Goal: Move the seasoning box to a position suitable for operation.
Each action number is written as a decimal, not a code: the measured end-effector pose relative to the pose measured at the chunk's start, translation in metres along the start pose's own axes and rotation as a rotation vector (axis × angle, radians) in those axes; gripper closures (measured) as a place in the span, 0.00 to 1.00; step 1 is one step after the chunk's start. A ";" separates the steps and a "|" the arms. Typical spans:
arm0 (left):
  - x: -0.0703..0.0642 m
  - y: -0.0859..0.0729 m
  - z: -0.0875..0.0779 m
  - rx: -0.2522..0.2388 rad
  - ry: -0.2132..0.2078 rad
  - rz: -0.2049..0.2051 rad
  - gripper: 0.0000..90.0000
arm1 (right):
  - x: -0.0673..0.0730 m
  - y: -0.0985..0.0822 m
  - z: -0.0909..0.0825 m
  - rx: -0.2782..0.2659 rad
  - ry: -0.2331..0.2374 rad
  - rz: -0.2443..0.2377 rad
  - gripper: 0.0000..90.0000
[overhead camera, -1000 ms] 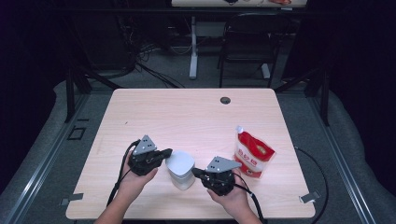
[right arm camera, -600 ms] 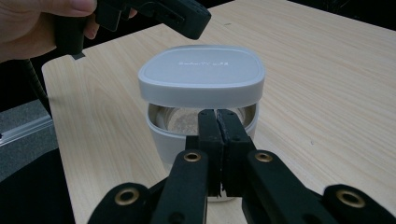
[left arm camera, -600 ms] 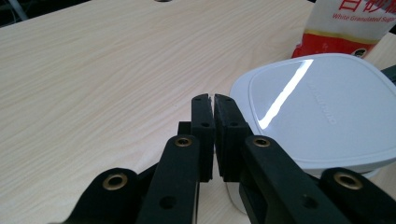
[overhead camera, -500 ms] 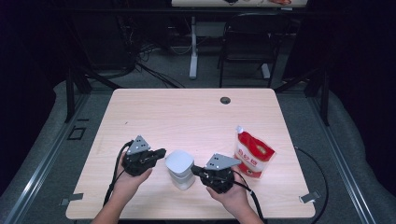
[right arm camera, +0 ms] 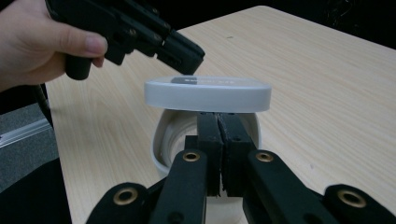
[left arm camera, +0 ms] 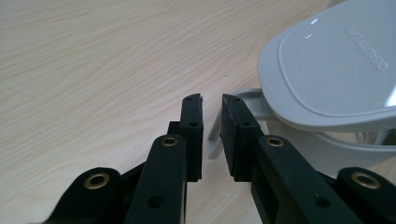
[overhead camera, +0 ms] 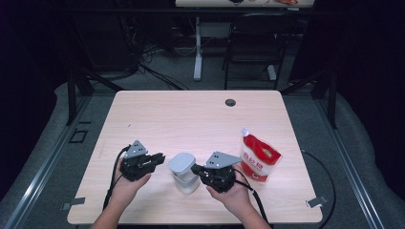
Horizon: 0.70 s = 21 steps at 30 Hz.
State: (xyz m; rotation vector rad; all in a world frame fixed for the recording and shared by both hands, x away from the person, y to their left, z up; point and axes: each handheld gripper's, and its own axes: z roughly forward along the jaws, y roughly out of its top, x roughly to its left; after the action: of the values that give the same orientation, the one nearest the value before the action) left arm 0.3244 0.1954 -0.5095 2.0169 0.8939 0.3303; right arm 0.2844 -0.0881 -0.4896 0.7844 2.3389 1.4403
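Lifting the lid further is the step, I'd judge: hinge it up slowly while the base stays pinned. White container [overhead camera: 184,172] sits at lower centre of the high view, lid [right arm camera: 208,94] raised. Right gripper [overhead camera: 197,169] is clamped shut on its near rim. Left gripper [left arm camera: 211,103] sits just left of the lid's tab [left arm camera: 215,135], jaws just been opening, narrow gap, nothing between. Red pouch [overhead camera: 258,157] lies right.

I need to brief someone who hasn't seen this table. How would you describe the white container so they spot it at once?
On the light wooden table, look near the front edge, between the left gripper and the right gripper. The container is a small white tub with a grey lid raised open above it, unlike the red pouch lying to its right.
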 end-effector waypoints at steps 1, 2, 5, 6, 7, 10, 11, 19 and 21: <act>0.001 -0.001 0.000 0.001 -0.002 0.007 0.87 | 0.000 0.004 0.002 0.003 -0.001 -0.006 0.99; 0.000 -0.002 -0.001 -0.008 -0.005 0.002 0.85 | 0.001 0.006 0.003 0.002 0.001 -0.006 0.99; 0.000 -0.003 -0.001 -0.018 -0.003 0.000 0.85 | 0.001 0.013 0.007 0.004 0.000 -0.014 0.99; 0.000 -0.003 -0.001 -0.017 -0.004 0.001 0.85 | 0.001 0.016 0.008 0.001 0.002 -0.016 0.99; 0.000 -0.004 -0.001 -0.014 -0.005 -0.002 0.84 | 0.002 0.018 0.009 0.001 0.001 -0.016 0.99; 0.002 -0.007 0.001 -0.013 -0.007 0.000 0.82 | 0.002 0.023 0.013 -0.005 0.000 -0.009 0.99; 0.002 -0.007 0.001 -0.012 -0.012 -0.003 0.81 | 0.001 0.026 0.015 -0.011 0.005 -0.001 0.99; 0.008 -0.014 0.004 -0.015 -0.010 -0.022 0.82 | -0.001 0.043 0.027 -0.027 0.005 0.016 0.98; 0.008 -0.015 0.005 -0.007 -0.012 -0.015 0.82 | 0.000 0.046 0.029 -0.028 0.004 0.011 0.97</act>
State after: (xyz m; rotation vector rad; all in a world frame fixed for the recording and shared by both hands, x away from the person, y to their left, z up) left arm 0.3258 0.2030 -0.5252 2.0032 0.8990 0.3119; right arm 0.3124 -0.0505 -0.4626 0.7882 2.3159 1.4771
